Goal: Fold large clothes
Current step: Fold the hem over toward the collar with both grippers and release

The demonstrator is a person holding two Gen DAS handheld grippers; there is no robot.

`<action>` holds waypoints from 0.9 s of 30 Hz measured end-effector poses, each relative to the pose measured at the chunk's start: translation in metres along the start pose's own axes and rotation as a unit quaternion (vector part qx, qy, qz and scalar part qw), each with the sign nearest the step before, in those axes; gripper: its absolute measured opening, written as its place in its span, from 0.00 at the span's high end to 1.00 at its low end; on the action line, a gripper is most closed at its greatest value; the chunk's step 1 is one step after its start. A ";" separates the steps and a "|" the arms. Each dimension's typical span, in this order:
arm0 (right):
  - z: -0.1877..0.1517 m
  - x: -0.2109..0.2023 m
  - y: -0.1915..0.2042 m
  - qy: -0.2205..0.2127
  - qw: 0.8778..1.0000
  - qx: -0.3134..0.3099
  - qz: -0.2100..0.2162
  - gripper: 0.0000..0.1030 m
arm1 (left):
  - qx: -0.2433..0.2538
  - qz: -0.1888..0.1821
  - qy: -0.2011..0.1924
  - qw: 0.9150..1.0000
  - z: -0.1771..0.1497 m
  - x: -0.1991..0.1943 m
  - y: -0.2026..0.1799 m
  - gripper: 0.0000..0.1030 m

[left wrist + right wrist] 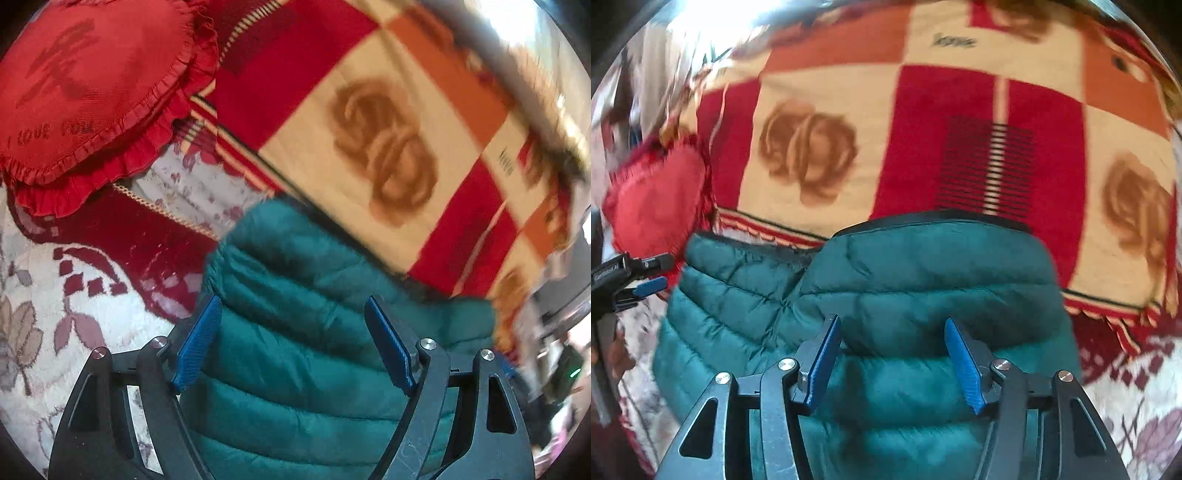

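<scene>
Both sets of jaws stand apart with nothing pinched between the blue pads. Left gripper (293, 341) hovers over the teal quilted jacket (303, 332), which fills its view from center down to 6 o'clock. Right gripper (892, 360) hangs over the same jacket (923, 266), folded into a bundle. At 12 o'clock lies a red-and-cream blanket (827, 110); a red ruffled pillow (85, 85) sits at 10 o'clock.
</scene>
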State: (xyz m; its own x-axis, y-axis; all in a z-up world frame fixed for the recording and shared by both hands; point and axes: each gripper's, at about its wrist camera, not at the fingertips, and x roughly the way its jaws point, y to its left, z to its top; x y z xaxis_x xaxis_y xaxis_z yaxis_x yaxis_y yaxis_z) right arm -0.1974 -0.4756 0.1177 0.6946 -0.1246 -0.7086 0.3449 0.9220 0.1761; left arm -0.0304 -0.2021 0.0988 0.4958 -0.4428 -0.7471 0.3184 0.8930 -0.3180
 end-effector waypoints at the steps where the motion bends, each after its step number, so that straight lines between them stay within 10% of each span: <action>1: 0.003 0.006 0.004 0.002 1.000 -0.009 -0.006 0.45 | 0.007 0.011 0.002 1.000 -0.004 0.005 -0.002 0.22; 7: 0.020 0.067 0.008 0.036 0.998 -0.016 -0.046 0.45 | 0.039 0.093 0.029 0.994 -0.015 0.053 -0.002 0.22; 18: 0.003 0.122 -0.017 0.072 0.996 0.033 -0.037 0.44 | 0.059 0.111 0.006 0.992 -0.022 0.067 0.000 0.18; 27: 0.010 0.091 -0.002 0.053 0.997 0.029 -0.042 0.42 | 0.069 0.118 0.003 0.991 -0.021 0.062 -0.003 0.18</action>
State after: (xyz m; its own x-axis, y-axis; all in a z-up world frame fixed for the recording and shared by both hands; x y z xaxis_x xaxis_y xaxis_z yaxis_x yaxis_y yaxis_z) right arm -0.1286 -0.4923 0.0595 0.5920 -0.1583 -0.7902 0.4368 0.8870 0.1496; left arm -0.0178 -0.2300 0.0411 0.5653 -0.2222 -0.7944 0.3011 0.9522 -0.0521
